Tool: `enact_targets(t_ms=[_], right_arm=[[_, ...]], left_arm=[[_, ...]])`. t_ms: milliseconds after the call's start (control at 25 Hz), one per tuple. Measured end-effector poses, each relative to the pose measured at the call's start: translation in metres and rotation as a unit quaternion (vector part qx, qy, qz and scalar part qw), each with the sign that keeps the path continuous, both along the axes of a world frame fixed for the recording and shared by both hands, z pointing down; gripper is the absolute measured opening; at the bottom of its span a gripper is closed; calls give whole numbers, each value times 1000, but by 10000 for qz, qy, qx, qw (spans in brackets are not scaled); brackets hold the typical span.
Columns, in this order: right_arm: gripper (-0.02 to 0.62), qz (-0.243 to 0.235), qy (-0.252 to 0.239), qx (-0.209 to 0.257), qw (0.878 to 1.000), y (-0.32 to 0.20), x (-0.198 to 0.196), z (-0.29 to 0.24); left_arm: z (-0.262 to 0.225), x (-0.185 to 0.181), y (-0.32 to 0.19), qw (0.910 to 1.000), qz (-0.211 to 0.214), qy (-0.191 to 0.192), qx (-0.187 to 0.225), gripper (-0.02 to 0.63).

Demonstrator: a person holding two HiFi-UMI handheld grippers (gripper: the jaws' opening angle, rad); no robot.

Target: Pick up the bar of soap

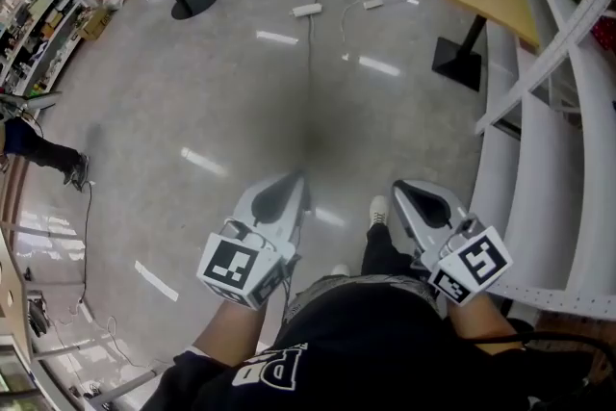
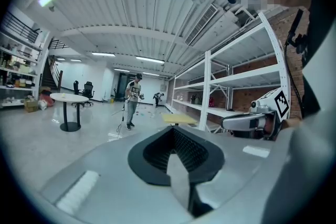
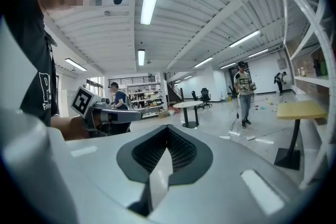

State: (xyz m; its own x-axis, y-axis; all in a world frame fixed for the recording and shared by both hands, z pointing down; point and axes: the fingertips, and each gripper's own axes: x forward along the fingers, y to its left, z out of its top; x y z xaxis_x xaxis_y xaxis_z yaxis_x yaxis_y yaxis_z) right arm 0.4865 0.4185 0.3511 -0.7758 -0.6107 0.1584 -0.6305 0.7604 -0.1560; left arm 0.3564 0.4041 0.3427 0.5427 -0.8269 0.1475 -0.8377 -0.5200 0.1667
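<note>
Grey polished floor (image 1: pixel 241 91) underfoot, no bar of soap in any view, so I carry left gripper (image 1: pixel 292 183) and right gripper (image 1: pixel 406 192) level at my waist, both jaws pressed together on nothing, probably searching beside the white shelving (image 1: pixel 539 207).

Black shirt (image 1: pixel 385 351) with white lettering (image 1: pixel 272 369), white shoes (image 1: pixel 378 209).

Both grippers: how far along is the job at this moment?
Nothing looks done: no soap shows in any view. In hand: the left gripper and right gripper are shut and empty, held over the floor. Left: find the soap, open, grasp, lift.
</note>
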Motion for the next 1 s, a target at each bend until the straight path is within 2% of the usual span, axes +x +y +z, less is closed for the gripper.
enact_targets(t_ms=[320, 600, 800, 1000], right_arm=[[8, -859, -7, -129, 9962, -104, -32, 12], [8, -1543, -38, -181, 9879, -202, -48, 8], [8, -1681, -18, -124, 9857, -251, -56, 0], [8, -1729, -207, -335, 9841, -291, -46, 8]], left_arm=[[2, -29, -83, 9958, -919, -52, 14, 8], [1, -47, -159, 9838, -1779, -62, -191, 8], [-6, -60, -198, 9799, -1990, -103, -110, 8], [-4, -48, -237, 9777, -2090, -155, -146, 8]])
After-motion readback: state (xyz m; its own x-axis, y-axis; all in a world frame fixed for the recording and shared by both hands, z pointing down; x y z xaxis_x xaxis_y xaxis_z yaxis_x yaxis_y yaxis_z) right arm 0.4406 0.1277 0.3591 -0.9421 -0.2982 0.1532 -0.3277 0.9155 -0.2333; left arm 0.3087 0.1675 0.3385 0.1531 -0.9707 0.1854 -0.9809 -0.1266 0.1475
